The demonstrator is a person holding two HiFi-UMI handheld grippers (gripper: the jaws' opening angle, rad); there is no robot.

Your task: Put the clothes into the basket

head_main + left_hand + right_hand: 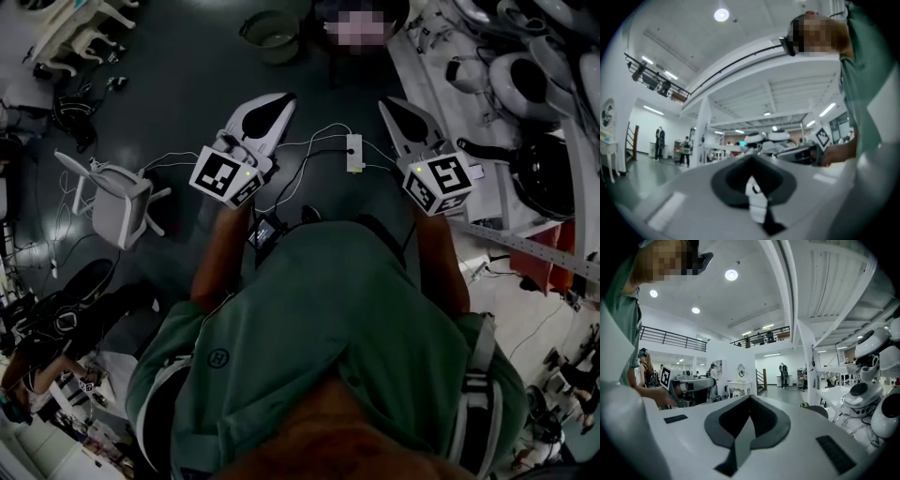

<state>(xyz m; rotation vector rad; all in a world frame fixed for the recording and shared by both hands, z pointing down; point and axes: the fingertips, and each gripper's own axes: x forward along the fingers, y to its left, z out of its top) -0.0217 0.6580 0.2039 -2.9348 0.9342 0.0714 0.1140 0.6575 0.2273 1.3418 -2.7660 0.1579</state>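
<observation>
Left claw [279, 101] and right claw [390, 105], both closed and empty, point ahead; no clothes show, and a green tub [272, 36] lies beyond the left.

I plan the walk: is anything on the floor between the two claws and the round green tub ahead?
Nothing visible: only dark floor lies between the left claw, the right claw and the round green tub. No clothes show.

floor [187, 94]: dark, glossy | white chair [120, 210] — left | ceiling lts [731, 274] on | mezz. rail [670, 339]
</observation>
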